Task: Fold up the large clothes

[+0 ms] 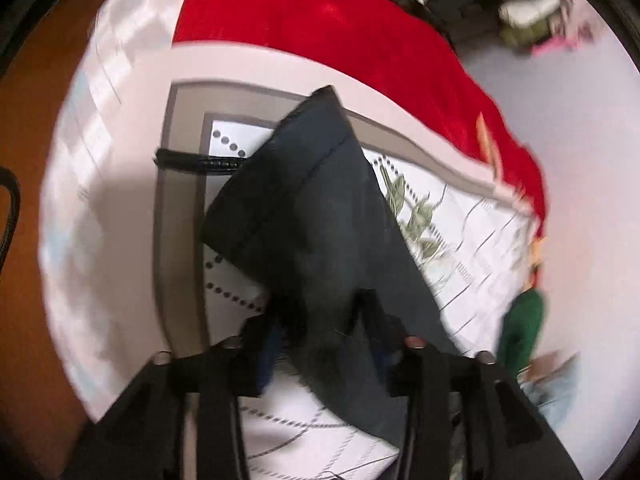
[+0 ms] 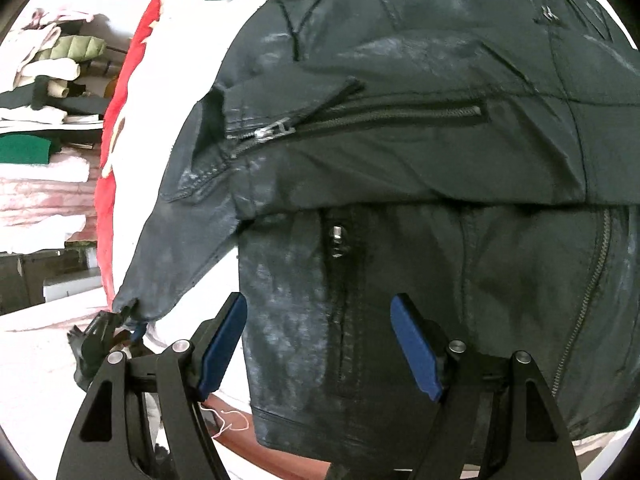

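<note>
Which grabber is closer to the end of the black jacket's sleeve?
Left. The left gripper is clamped on the sleeve end; the right gripper hangs open over the jacket's body.

We see a black leather jacket (image 2: 400,152) with zips. It lies folded over, one shiny sleeve laid across the front. One end (image 1: 304,200) hangs lifted up.

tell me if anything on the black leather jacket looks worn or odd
The black leather jacket has whitish scuffed patches, heaviest on the front panel beside the lower zipper pull. A loose pale thread trails near its hem. The left gripper pinches a jacket end; the right gripper is open.
</note>
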### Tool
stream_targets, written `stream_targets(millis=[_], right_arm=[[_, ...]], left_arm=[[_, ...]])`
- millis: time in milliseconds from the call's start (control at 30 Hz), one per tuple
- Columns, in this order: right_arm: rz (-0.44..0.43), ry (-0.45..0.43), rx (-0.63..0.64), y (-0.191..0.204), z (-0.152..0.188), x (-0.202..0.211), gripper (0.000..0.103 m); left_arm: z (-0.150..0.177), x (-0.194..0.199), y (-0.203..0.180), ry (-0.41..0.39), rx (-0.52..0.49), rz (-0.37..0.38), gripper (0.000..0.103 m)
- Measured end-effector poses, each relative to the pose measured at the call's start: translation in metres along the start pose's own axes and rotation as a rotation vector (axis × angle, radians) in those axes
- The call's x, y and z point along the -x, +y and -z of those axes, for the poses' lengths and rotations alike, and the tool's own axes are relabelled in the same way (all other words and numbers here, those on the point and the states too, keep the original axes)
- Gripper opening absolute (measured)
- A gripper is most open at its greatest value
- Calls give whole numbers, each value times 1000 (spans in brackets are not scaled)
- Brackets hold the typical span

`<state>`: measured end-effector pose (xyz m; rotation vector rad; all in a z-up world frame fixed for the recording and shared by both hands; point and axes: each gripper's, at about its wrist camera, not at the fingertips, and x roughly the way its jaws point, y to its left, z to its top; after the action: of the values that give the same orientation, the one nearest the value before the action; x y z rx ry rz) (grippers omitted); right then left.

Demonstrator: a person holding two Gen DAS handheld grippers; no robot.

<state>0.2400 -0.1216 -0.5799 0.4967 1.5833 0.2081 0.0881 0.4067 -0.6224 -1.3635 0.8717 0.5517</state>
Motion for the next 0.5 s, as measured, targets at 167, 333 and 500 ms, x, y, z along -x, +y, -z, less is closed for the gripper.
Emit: stream_targets(millis=[167, 333, 500], right_arm=[[22, 14, -17, -12, -3, -9, 76], [23, -8, -40, -17, -7, -1, 76], [20, -26, -44, -19, -11, 10, 76]], left_arm=[[6, -2, -28, -103, -81, -116, 20], [4, 7, -75, -195, -235, -225, 5], [-23, 32, -110, -285, -329, -222, 4]])
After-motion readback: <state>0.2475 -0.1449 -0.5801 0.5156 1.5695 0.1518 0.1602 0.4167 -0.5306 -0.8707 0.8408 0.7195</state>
